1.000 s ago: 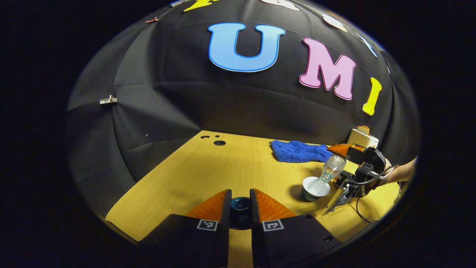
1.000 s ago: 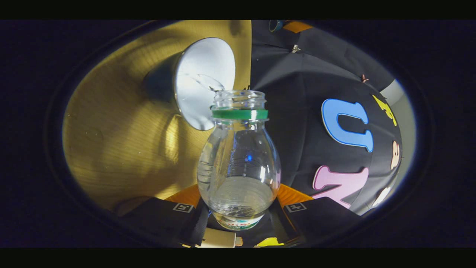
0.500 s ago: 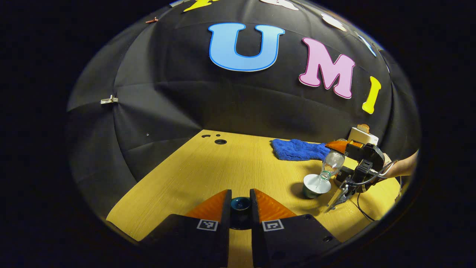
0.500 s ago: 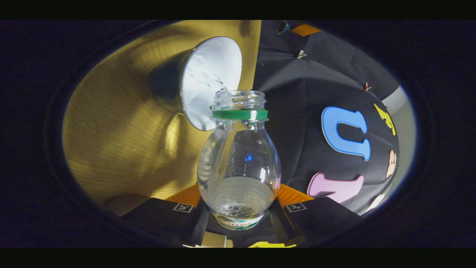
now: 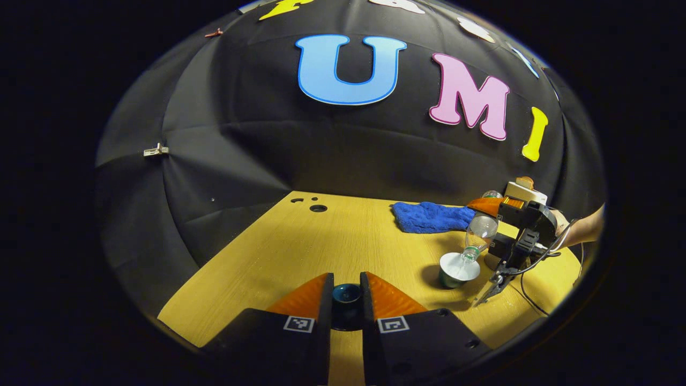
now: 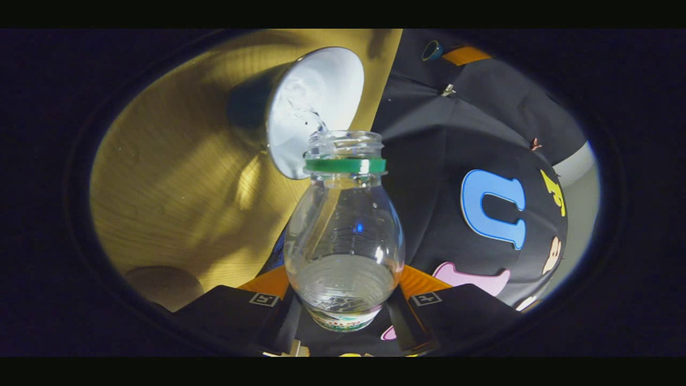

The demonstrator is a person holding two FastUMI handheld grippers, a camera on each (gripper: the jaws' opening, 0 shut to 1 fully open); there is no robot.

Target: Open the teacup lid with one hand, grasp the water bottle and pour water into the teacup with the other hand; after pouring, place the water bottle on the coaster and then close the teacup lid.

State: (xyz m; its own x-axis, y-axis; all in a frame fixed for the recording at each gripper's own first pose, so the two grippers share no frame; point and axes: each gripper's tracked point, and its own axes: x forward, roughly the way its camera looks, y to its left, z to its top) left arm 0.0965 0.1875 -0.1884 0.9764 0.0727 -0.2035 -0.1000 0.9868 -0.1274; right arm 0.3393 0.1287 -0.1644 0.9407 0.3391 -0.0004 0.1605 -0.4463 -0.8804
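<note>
Right gripper (image 6: 343, 300) clamps the water bottle (image 6: 344, 236) at frame center, tipped — water runs into the teacup (image 6: 313, 110) upper left. Left gripper (image 5: 347, 300) pinches the lid (image 5: 347, 294), bottom center, above the table (image 5: 300, 246).

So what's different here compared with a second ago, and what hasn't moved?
The right tool has tipped the water bottle a little steeper; in the left gripper view the bottle sits higher and more upright over the teacup. The stream into the cup looks slightly fuller. Unchanged: the left tool keeps the lid clamped, the teacup stays put, and the blue cloth lies where it was.
</note>
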